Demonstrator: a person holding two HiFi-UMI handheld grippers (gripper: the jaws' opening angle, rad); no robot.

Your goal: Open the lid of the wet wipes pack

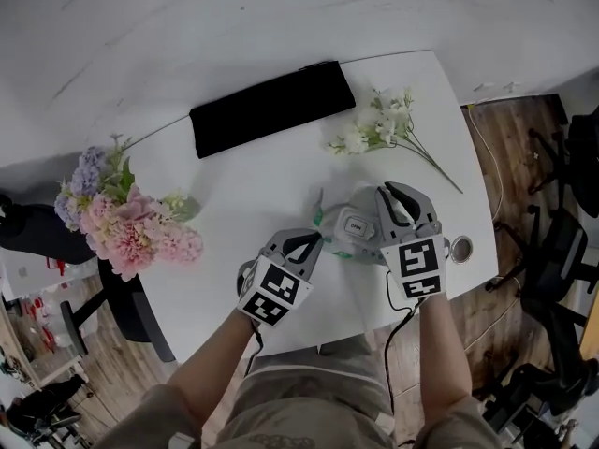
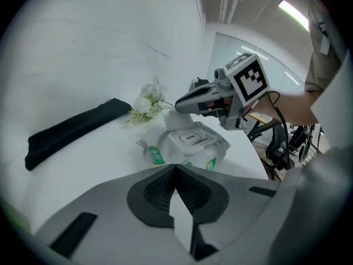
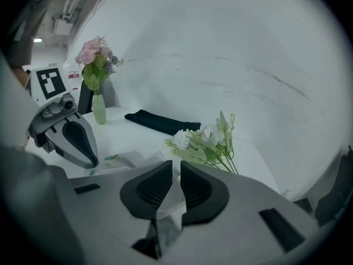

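The wet wipes pack (image 1: 354, 227) lies on the white table (image 1: 253, 195), white with green ends. Its flip lid (image 2: 188, 138), marked OPEN, is down. My right gripper (image 1: 388, 192) reaches over the pack's far end and is shut on a white fold of the wrapper (image 3: 172, 200), which rises from the pack (image 2: 190, 148) to the jaw tips (image 2: 179, 105). My left gripper (image 1: 316, 241) is shut, and its tips (image 2: 175, 167) sit at the pack's near edge. Whether they pinch the film is hidden.
A long black pouch (image 1: 271, 108) lies at the table's back. A white flower sprig (image 1: 384, 129) lies behind the pack, and a pink bouquet in a vase (image 1: 122, 218) stands at the left. A small round ring (image 1: 460, 248) sits near the table's right edge.
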